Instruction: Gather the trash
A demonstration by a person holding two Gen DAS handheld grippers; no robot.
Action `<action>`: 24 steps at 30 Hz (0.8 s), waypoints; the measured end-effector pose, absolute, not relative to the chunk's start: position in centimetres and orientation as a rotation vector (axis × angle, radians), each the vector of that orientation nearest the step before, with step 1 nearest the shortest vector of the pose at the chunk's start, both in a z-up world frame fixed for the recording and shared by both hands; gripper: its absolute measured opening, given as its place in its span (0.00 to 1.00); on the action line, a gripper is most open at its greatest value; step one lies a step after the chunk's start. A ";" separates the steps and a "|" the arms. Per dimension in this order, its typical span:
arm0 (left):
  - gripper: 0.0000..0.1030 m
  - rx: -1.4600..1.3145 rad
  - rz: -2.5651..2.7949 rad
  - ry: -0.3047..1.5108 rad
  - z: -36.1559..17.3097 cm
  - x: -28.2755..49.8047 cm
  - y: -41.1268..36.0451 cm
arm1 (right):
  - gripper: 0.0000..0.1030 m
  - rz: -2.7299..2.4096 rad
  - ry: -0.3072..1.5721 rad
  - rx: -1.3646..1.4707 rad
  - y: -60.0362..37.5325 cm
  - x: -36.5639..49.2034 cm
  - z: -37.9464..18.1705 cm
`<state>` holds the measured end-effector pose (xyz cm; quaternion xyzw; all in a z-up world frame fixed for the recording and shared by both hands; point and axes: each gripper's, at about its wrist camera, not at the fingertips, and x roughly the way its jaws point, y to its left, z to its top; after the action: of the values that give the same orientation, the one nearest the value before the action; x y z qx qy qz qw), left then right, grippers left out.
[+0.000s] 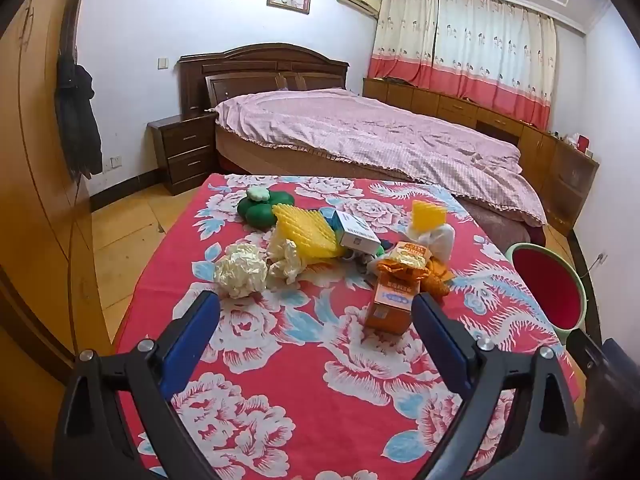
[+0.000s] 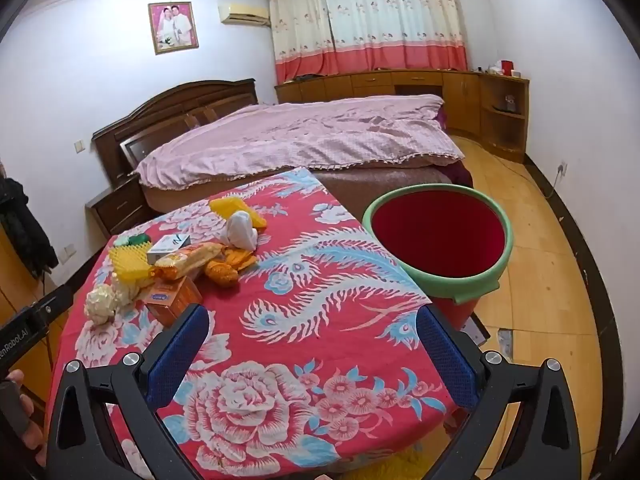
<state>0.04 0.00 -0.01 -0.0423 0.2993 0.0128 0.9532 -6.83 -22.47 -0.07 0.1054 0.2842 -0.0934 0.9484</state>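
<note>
A heap of trash lies on a table under a red flowered cloth [image 1: 304, 360]. It holds a crumpled white paper ball [image 1: 241, 270], yellow foam netting [image 1: 306, 230], a white box [image 1: 357, 233], an orange carton [image 1: 394, 304], an orange snack wrapper [image 1: 408, 258] and a green foam piece [image 1: 260, 210]. My left gripper [image 1: 316, 308] stands open just short of the heap, nothing between its blue pads. A red bucket with a green rim [image 2: 440, 240] stands beside the table's right edge. My right gripper [image 2: 314, 320] is open and empty over the cloth [image 2: 304, 320]; the orange carton [image 2: 174, 300] lies just beyond its left finger.
A bed with a pink cover [image 1: 360, 136] lies behind the table, with a dark nightstand [image 1: 184, 152] on the left. Wooden cabinets [image 2: 420, 88] run under the curtains. A wardrobe [image 1: 36, 200] lines the left side. A hand [image 2: 24, 420] shows at the lower left of the right wrist view.
</note>
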 end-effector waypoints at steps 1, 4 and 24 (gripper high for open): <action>0.93 -0.086 0.026 0.608 0.0 0.0 0.0 | 1.00 -0.191 0.583 0.214 -22.5 -6.8 -0.1; 0.93 -0.088 0.032 0.606 0.0 0.1 0.1 | 1.00 -0.194 0.570 0.205 -22.4 -6.9 0.1; 0.93 -0.093 0.036 0.611 -0.3 -0.1 0.3 | 1.00 -0.187 0.562 0.184 -22.2 -6.9 -0.1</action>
<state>-0.15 0.27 -0.34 -0.0460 0.3007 0.0178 0.9525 -6.88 -22.17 -0.11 0.0907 0.2764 -0.0921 0.9523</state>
